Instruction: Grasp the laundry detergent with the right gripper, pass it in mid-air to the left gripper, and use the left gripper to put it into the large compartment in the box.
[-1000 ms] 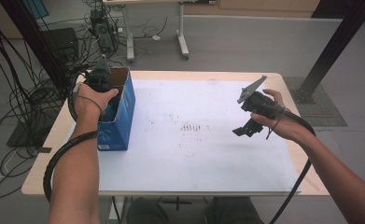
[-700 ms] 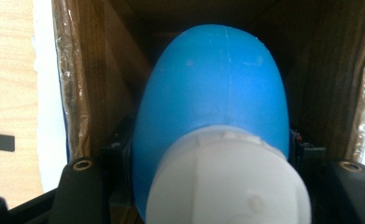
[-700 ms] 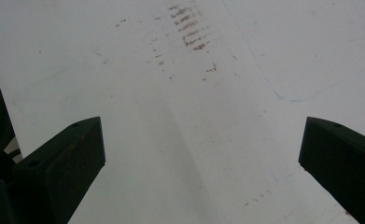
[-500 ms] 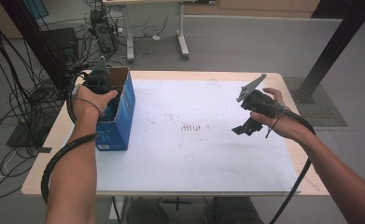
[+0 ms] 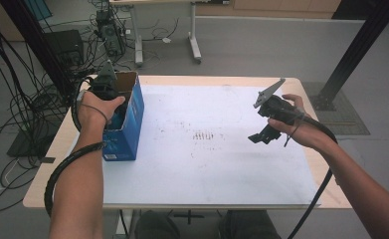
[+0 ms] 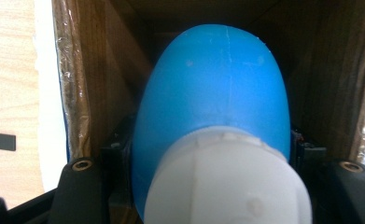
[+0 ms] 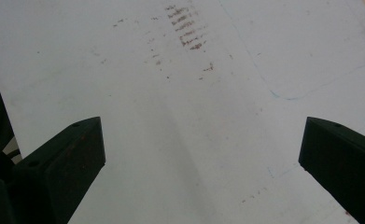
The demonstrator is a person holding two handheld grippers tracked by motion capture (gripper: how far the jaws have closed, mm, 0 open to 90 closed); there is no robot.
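Holding blue bottle (image 6: 213, 88) pinched in left tongs (image 5: 104, 87) inside open blue box (image 5: 132, 122) | right tongs (image 5: 266, 119) spread, idle over desk (image 5: 207, 174) | likely mid-step, bottle unreleased, direction unclear

We see a grey floor (image 5: 261, 45) around the wooden surface (image 5: 326, 191), which carries a scuffed white sheet (image 5: 222, 149). Black cables (image 5: 13, 114) sprawl at left, a second table's white legs (image 5: 194, 37) stand behind, and a black post (image 5: 353, 50) rises at right.
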